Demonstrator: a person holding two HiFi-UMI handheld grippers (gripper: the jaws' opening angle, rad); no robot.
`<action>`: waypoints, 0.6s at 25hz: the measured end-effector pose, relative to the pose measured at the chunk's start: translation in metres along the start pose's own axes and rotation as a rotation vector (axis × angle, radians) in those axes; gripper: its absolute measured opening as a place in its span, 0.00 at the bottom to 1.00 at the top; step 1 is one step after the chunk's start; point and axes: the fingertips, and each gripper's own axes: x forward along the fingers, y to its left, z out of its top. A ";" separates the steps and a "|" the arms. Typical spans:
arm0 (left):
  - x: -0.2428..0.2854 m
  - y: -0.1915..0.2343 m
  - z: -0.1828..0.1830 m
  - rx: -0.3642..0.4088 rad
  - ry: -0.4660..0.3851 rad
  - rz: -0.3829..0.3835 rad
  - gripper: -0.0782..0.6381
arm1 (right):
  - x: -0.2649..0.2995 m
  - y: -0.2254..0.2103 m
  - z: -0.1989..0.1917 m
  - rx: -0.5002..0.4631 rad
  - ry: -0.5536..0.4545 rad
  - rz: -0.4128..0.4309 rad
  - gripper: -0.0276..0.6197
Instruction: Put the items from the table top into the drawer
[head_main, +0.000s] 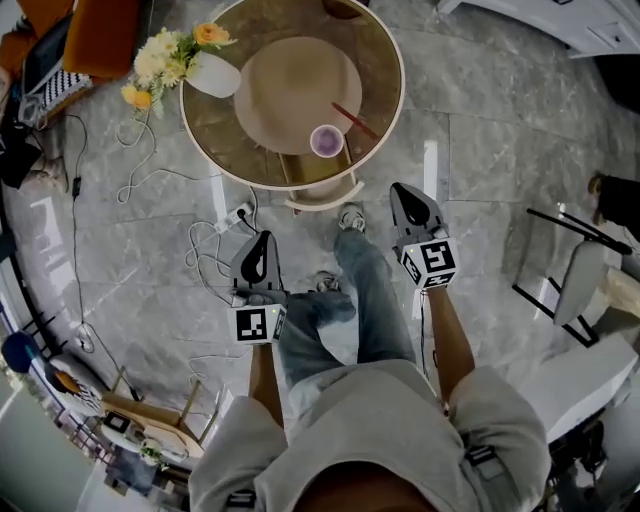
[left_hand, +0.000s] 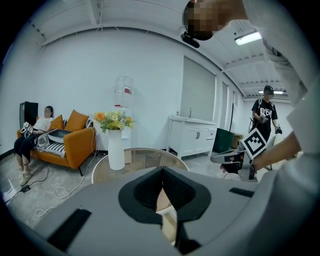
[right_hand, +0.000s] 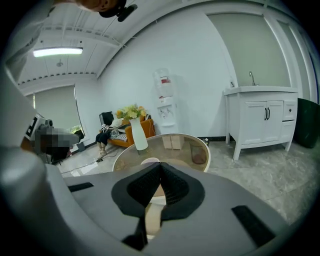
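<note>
A round glass table (head_main: 390, 70) stands ahead of me on the grey floor. On it lie a large tan round mat (head_main: 290, 90), a small purple cup (head_main: 326, 140) and a thin red stick (head_main: 355, 121) beside the cup. A white vase of flowers (head_main: 212, 75) stands at its left edge. A light wooden drawer unit (head_main: 322, 191) shows under the table's near rim. My left gripper (head_main: 262, 242) and right gripper (head_main: 399, 192) are held short of the table over the floor, both shut and empty. The jaw pads meet in the left gripper view (left_hand: 162, 172) and in the right gripper view (right_hand: 160, 167).
White cables and a power strip (head_main: 238, 214) lie on the floor left of the table. An orange sofa (left_hand: 70, 142) with a seated person is at the far left, and a white cabinet (right_hand: 260, 122) at the right. A black-framed chair (head_main: 575, 275) stands to my right. Another person (left_hand: 265, 117) stands beyond it.
</note>
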 end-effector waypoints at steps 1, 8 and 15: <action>0.002 0.002 -0.015 0.005 -0.009 0.003 0.13 | 0.007 -0.003 -0.014 -0.011 -0.007 -0.001 0.08; 0.039 0.042 -0.126 -0.014 -0.133 0.046 0.13 | 0.064 -0.026 -0.080 -0.064 -0.160 0.027 0.08; 0.075 0.078 -0.229 -0.014 -0.238 0.080 0.13 | 0.098 -0.039 -0.123 -0.145 -0.275 0.062 0.08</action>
